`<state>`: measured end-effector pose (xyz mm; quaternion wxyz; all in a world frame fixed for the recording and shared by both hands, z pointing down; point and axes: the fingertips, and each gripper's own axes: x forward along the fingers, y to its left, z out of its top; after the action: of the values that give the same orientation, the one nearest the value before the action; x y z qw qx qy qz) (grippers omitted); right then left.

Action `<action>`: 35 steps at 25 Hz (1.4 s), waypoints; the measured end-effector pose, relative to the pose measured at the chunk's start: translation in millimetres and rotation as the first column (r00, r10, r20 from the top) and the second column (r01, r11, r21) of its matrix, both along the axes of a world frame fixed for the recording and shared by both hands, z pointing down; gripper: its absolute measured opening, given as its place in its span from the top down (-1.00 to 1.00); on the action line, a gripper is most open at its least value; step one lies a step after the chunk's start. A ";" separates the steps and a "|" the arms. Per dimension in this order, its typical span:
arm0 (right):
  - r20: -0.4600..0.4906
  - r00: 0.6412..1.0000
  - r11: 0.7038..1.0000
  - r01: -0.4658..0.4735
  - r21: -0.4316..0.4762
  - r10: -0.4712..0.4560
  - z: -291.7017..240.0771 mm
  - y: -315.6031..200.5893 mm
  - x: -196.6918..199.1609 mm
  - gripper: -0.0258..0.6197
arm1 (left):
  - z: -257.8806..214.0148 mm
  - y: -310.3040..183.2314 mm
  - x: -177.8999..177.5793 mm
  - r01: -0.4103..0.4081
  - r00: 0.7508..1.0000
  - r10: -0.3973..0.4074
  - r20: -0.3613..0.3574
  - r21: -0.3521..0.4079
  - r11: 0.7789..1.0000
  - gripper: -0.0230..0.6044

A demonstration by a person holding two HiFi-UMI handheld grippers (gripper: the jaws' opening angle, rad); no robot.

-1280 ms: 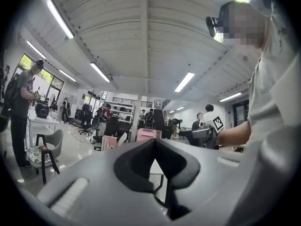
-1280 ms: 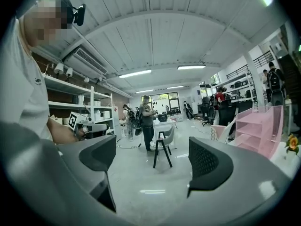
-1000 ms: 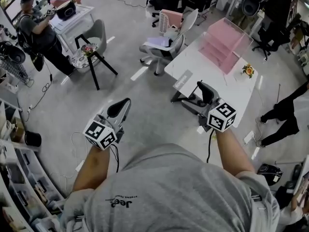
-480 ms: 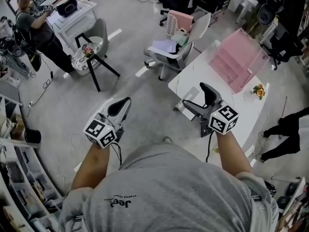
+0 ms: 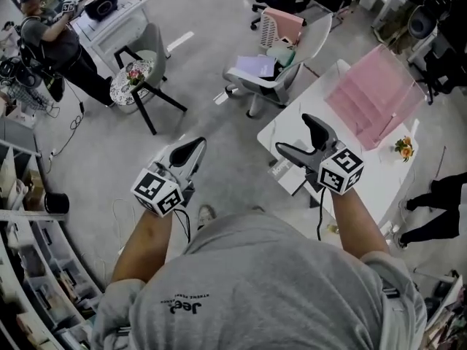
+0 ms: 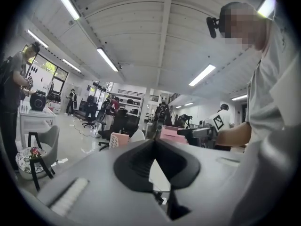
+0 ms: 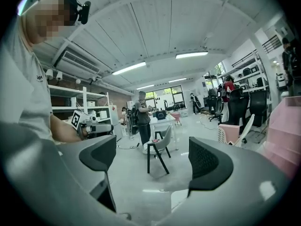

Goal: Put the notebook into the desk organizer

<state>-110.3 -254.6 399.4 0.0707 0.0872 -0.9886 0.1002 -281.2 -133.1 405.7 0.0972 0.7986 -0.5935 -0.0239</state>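
The pink desk organizer (image 5: pixel 368 93) stands on the white table (image 5: pixel 368 162) at the right, and it also shows in the left gripper view (image 6: pixel 171 133) and at the right gripper view's edge (image 7: pixel 284 135). A flat grey-white thing (image 5: pixel 289 173), possibly the notebook, lies at the table's near corner, partly hidden. Just above that corner, my right gripper (image 5: pixel 293 133) (image 7: pixel 153 159) is open with nothing between its jaws. My left gripper (image 5: pixel 194 146) (image 6: pixel 154 142) is shut and empty, held over the floor to the left of the table.
A grey office chair (image 5: pixel 288 68) with lilac papers (image 5: pixel 255 65) stands beyond the table. A small flower pot (image 5: pixel 403 149) sits on the table's right part. A stool with flowers (image 5: pixel 135 71) and a person (image 5: pixel 51 42) are at the far left, and shelves (image 5: pixel 29 283) line the left edge.
The table and organizer have come nearer. Both grippers sit slightly higher in view, and the right one has moved over the table's near corner. Jaws unchanged.
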 end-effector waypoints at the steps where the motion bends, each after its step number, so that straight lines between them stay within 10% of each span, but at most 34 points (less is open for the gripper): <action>1: -0.004 1.000 1.000 -0.017 0.001 0.017 2.1 -0.9 0.8 -0.49 | 3.2 -3.3 -1.5 -0.020 1.000 0.020 0.002 -0.001 1.000 0.74; 8: -0.032 0.975 0.968 -0.220 -0.121 0.218 39.5 -5.1 35.4 -0.49 | 43.8 -34.6 16.7 -0.240 0.971 0.241 0.002 -0.071 0.968 0.74; 13: -0.111 0.928 0.881 -0.373 -0.290 0.356 97.6 8.9 98.8 -0.49 | 74.7 -61.3 73.0 -0.392 0.920 0.391 -0.030 -0.116 0.913 0.74; 19: -0.238 0.879 0.720 -0.476 -0.505 0.413 187.7 27.3 148.5 -0.49 | 111.7 -76.3 122.9 -0.479 0.877 0.478 -0.047 -0.165 0.862 0.74; 31: -0.305 0.849 0.246 -0.435 -0.866 0.431 329.8 41.8 159.9 -0.49 | 162.9 -65.2 159.6 -0.522 0.849 0.523 -0.070 -0.260 0.812 0.74; 35: -0.308 0.849 0.176 -0.414 -0.893 0.430 351.8 36.6 148.5 -0.48 | 170.6 -54.7 151.8 -0.503 0.860 0.504 -0.075 -0.284 0.816 0.74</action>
<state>38.2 -218.0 751.2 0.0702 0.2971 -0.6763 0.6703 -129.4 -187.8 576.4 0.2163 0.9036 -0.3581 0.0924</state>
